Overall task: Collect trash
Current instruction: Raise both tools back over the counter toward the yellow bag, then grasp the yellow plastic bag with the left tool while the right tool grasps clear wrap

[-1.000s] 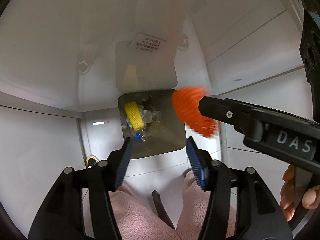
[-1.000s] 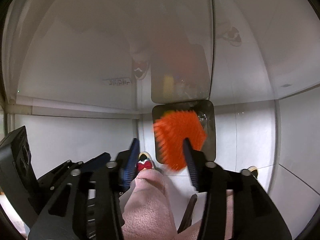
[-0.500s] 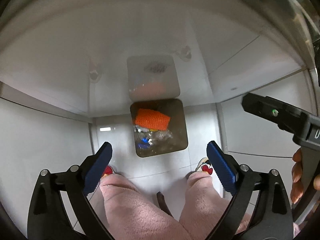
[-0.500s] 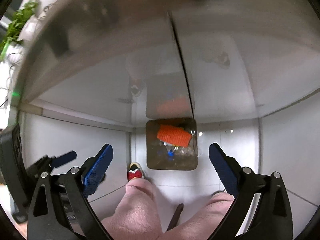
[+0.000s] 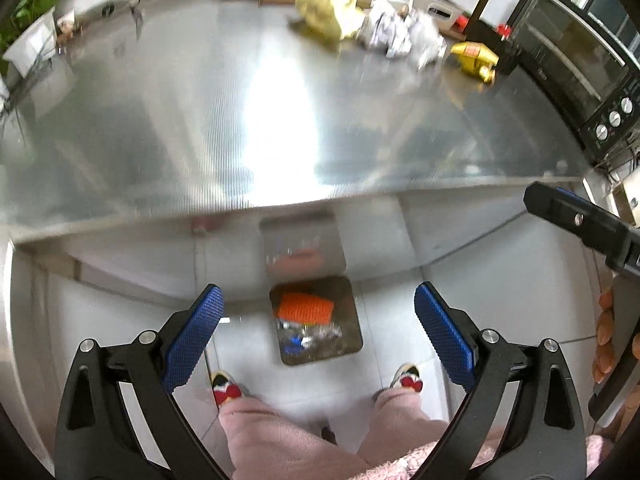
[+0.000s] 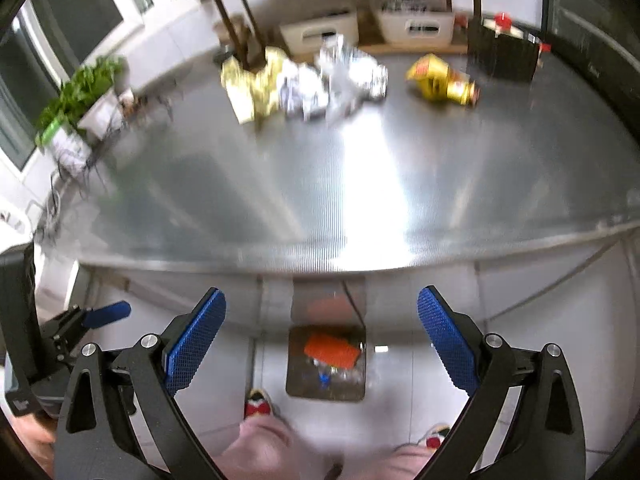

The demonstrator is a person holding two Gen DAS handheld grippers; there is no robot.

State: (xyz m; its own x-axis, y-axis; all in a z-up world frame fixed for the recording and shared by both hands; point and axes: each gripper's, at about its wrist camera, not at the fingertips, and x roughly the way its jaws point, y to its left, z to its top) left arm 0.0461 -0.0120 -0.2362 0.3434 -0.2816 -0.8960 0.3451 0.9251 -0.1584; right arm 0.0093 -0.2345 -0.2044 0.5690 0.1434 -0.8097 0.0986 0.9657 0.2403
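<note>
Left tongs (image 5: pixel 318 332) spread wide and empty, right tongs (image 6: pixel 322 338) likewise, orange trash (image 5: pixel 305 307) in bin (image 5: pixel 352 344) below.

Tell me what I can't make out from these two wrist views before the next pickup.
- Bin contents under the orange foam net: small, blurred, both views.
- Silver wrappers and yellow bag on the counter: motion blur hides print and count.
- Right claw: in the left wrist view only one finger shows, cut by the edge.
</note>
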